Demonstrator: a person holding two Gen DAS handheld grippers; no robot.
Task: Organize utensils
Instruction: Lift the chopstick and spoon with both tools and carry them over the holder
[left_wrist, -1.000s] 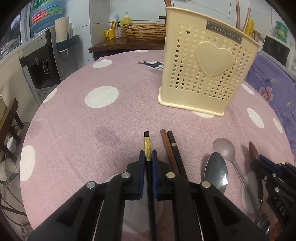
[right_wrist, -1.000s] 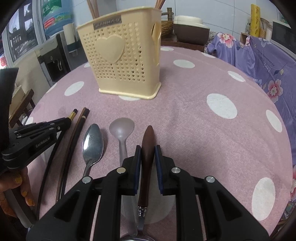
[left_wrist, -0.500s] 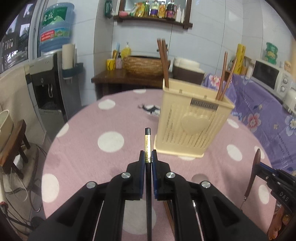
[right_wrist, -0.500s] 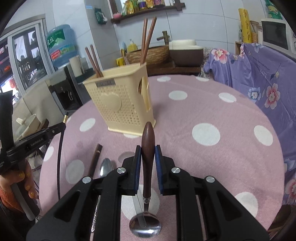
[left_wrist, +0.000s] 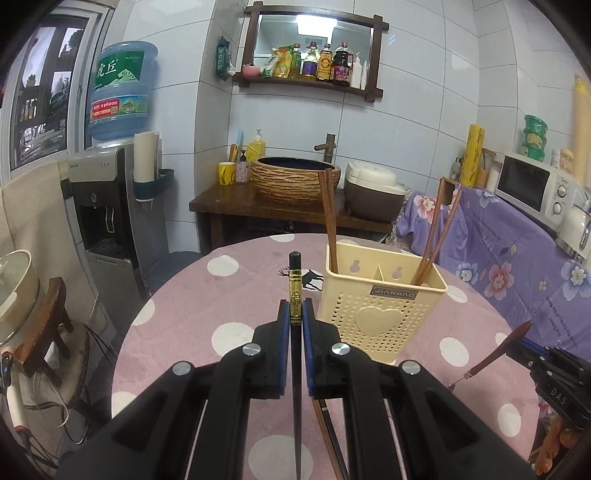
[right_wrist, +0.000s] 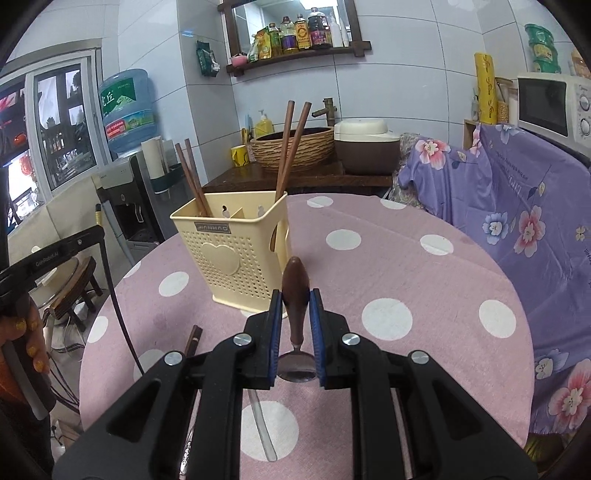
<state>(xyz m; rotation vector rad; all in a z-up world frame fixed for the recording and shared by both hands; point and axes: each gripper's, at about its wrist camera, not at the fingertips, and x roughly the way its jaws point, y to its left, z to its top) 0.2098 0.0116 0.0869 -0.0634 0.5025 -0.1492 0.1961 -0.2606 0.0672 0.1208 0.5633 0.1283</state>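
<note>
Left tongs (left_wrist: 295, 314) clamp a slim, stiff black chopstick (left_wrist: 294, 280) near its top; right tongs (right_wrist: 295, 314) grip a wooden-handled spoon (right_wrist: 295, 291), bowl-heavy, above the polka-dot surface (right_wrist: 388, 258).

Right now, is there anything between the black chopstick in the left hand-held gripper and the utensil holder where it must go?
Nothing visible blocks it. The black chopstick, clamped in the left hand-held gripper, is raised above the table, and the cream utensil holder stands just to its right. Brown chopsticks already occupy the holder's back-left compartment; other compartments look open.
</note>
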